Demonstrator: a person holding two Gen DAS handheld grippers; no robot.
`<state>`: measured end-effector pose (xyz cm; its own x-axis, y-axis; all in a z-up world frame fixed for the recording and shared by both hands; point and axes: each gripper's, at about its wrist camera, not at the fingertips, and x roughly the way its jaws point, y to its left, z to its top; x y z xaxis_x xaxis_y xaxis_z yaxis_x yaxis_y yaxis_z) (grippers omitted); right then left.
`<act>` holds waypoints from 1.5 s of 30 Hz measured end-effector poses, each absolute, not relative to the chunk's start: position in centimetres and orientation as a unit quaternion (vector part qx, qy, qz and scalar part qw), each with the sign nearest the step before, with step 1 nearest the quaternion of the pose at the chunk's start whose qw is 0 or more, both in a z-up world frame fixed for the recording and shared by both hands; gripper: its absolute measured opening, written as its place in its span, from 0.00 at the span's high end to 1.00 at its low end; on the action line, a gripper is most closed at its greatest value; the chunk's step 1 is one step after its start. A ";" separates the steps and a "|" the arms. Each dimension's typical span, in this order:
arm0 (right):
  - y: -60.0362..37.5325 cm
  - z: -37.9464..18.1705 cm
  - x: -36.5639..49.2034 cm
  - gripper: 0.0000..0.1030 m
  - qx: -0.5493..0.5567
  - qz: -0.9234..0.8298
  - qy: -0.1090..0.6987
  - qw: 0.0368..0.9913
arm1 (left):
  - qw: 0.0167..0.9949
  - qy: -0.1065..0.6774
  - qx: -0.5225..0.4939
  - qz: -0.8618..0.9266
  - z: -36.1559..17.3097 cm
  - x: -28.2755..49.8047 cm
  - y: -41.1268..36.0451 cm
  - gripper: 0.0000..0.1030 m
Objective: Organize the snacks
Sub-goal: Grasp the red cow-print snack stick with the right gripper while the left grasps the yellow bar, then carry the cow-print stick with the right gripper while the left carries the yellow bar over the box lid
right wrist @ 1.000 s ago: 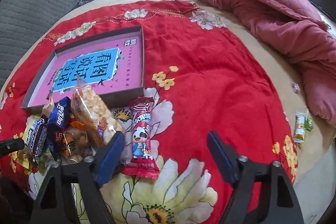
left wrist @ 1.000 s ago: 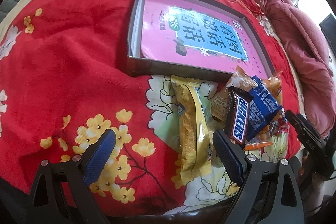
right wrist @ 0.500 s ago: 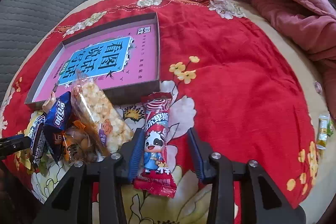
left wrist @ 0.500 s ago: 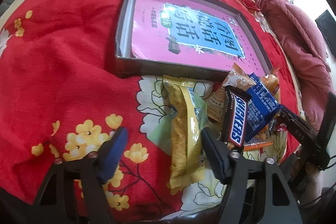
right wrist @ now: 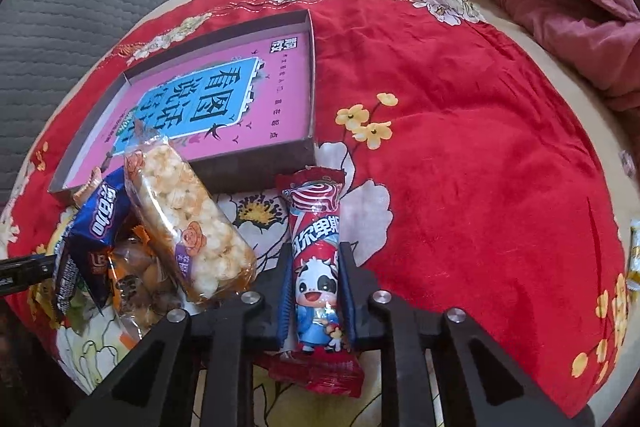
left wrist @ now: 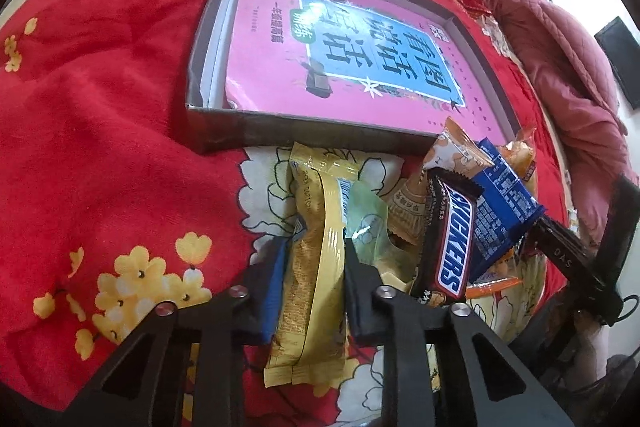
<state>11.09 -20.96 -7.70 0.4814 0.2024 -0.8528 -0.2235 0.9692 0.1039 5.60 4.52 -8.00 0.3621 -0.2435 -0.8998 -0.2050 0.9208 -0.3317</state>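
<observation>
Both tools had just been closing, and each now gripped a snack. The left tool (left wrist: 314,279) pinched the yellow packet (left wrist: 316,267) across its width, near the end closest to the camera, probably so that the long wrapper could be lifted clear of the pile beside it. The right tool (right wrist: 314,291) clamped the red cow-print packet (right wrist: 316,267) the same way, low on its body. Both packets lay on the red bedspread (left wrist: 100,107), just in front of the shallow box (left wrist: 280,129), each pointing roughly toward its near wall.

The box held only a pink booklet (left wrist: 340,59) lying flat (no snack was in it yet), so it looked the likely place for the snacks. The remaining ones sat heaped against its near wall: a Snickers bar (left wrist: 450,239), a blue packet (left wrist: 500,211) and a puffed-rice bar (right wrist: 184,223) leaning over the rim.
</observation>
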 end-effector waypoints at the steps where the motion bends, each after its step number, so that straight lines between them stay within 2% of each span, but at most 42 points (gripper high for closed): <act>1: -21.2 -7.7 11.1 0.82 -0.005 0.125 0.494 0.860 | 0.802 0.563 -0.200 -0.014 -8.0 5.6 4.6 0.78; 26: -22.2 -4.0 9.3 0.82 0.024 0.129 0.442 0.887 | 0.848 0.491 -0.196 -0.028 -3.6 3.5 5.6 0.81; 45: -20.7 -0.8 9.2 0.82 0.034 0.156 0.410 0.898 | 0.862 0.465 -0.201 -0.017 -2.0 4.3 5.7 0.81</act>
